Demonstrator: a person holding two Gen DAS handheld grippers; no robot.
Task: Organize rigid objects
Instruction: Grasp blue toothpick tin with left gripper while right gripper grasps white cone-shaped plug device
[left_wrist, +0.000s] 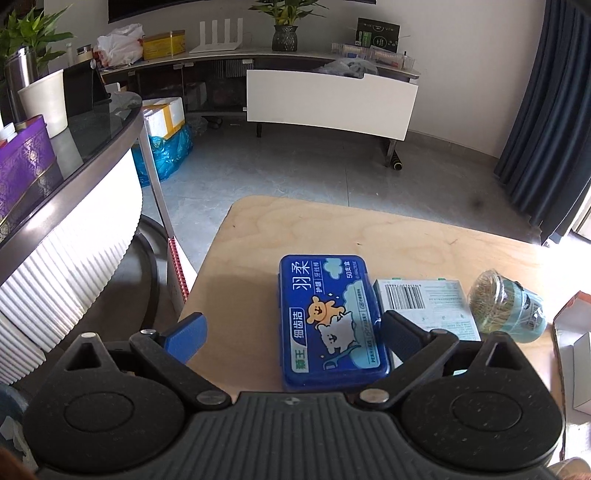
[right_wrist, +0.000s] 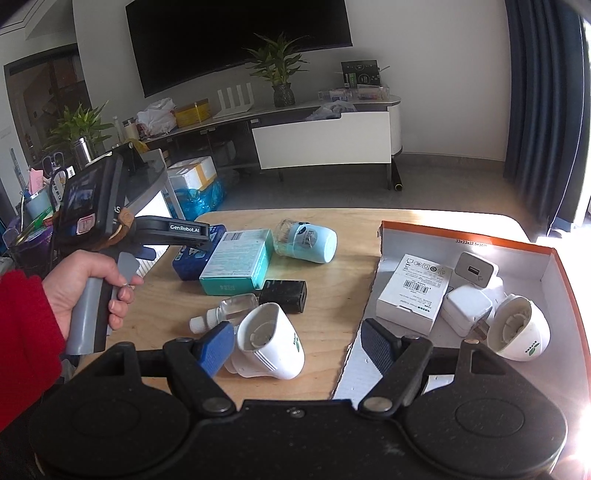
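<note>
Sunlit living room, with a pale plywood table (right_wrist: 332, 295) filling the lower half of both views. At the bottom of the left wrist view the left gripper (left_wrist: 291, 332) stands spread as wide as it goes; the blue dental-floss case (left_wrist: 330, 321) lies flat between its fingers, nearer the right one, and neither pad presses on it. At the bottom of the right wrist view the right gripper (right_wrist: 299, 343) is also open and holds nothing; its left pad is close against a white cone-shaped device (right_wrist: 271, 341) lying on its side.

Moving outward, the orange-edged cardboard box (right_wrist: 469, 236) at right already holds a white carton (right_wrist: 412, 291), two white chargers (right_wrist: 474, 271) and a second white cone device (right_wrist: 519, 328).

Still loose on the table at centre are a teal carton (right_wrist: 236, 264), a black adapter (right_wrist: 282, 291), a small clear bottle (right_wrist: 225, 312) and a toothpick jar (right_wrist: 306, 240) on its side. Roughly half the sorting looks done, and the floss case seems next.
</note>
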